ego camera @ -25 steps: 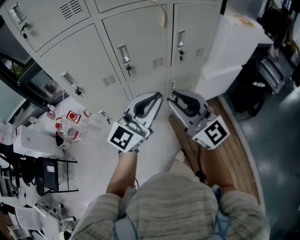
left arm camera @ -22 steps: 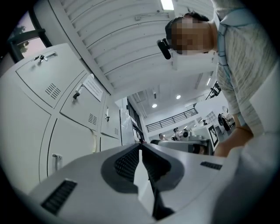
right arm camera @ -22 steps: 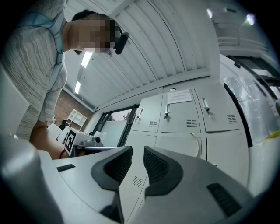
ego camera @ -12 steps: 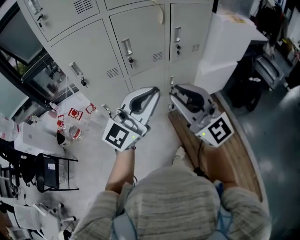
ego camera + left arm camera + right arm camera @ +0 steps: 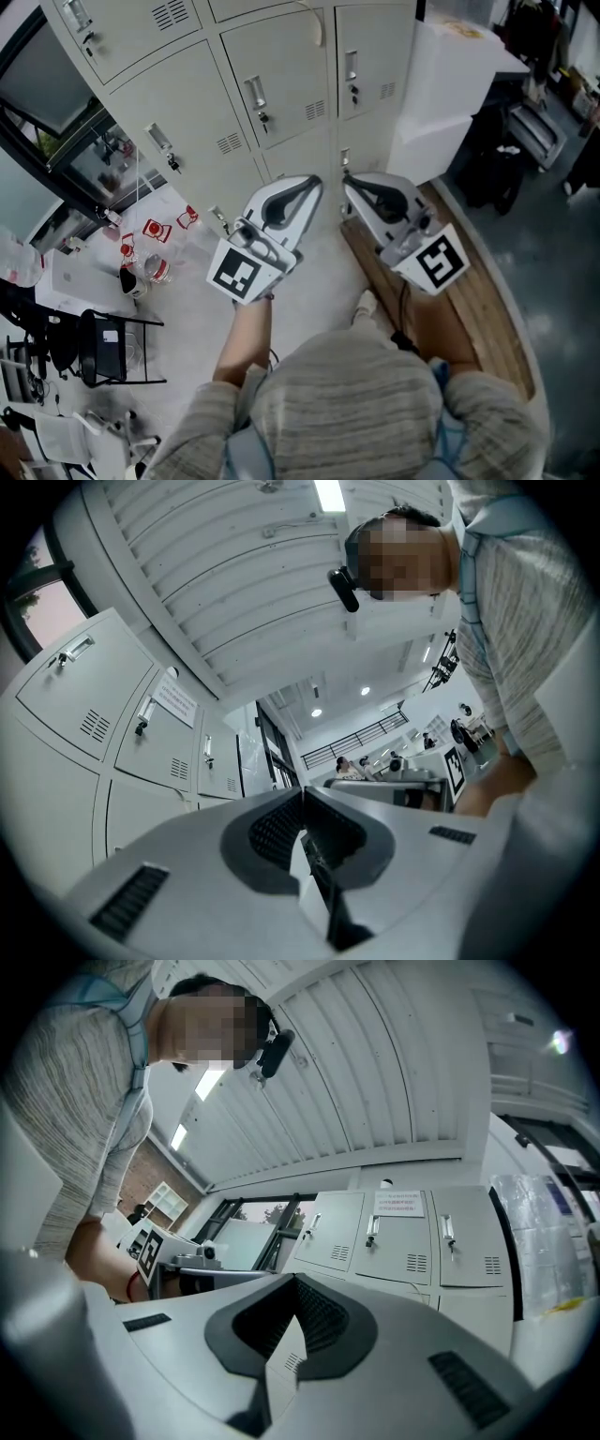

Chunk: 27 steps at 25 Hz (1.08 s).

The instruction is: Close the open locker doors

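Observation:
The pale grey lockers (image 5: 281, 75) fill the top of the head view. Every door I can see lies flush, each with a small metal handle (image 5: 255, 94) and a key. My left gripper (image 5: 314, 180) and right gripper (image 5: 345, 178) are held side by side in front of the body, pointing at the lower lockers and a little short of them. Both are shut with nothing between the jaws. In the left gripper view the left gripper (image 5: 302, 794) points up past the locker doors (image 5: 150, 733). In the right gripper view the right gripper (image 5: 293, 1279) faces three doors (image 5: 403, 1237) under a paper notice (image 5: 398, 1204).
A white cabinet (image 5: 450, 84) stands right of the lockers. A wooden platform (image 5: 478, 309) runs along the floor at the right. Bottles with red labels (image 5: 155, 230) and a black rack (image 5: 103, 347) crowd the floor at the left, beside a dark-framed window (image 5: 56, 122).
The head view has shifted a little, so the lockers sit slightly differently in it. Both grippers stay side by side in front of the lockers.

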### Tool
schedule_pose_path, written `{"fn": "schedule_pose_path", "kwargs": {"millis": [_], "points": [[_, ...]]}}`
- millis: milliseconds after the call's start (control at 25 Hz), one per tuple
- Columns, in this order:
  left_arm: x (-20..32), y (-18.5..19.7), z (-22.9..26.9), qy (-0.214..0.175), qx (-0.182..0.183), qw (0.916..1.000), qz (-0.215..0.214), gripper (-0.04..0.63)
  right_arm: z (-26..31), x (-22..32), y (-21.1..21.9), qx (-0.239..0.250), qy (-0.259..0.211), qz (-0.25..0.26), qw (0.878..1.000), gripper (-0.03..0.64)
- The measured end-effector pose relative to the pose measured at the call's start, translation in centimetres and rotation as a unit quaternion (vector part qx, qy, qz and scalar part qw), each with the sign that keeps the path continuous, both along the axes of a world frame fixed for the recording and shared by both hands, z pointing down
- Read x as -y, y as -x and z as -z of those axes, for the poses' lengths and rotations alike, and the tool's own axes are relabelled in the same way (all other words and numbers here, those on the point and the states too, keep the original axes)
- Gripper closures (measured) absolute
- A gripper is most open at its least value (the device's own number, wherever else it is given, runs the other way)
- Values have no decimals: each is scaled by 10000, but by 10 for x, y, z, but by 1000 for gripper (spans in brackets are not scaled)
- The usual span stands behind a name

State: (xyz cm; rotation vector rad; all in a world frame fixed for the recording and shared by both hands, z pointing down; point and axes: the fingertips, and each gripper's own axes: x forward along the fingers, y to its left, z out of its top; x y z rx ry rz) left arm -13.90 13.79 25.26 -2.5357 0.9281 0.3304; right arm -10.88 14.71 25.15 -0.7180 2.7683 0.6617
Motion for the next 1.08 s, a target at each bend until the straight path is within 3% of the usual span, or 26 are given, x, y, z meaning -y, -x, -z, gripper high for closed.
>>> {"fn": "schedule_pose_path", "kwargs": {"millis": [1080], "points": [[2,-18,-3,-19,-38,9994,-357,589,2,0,-1,-227,-37,-173,9996,615]]}}
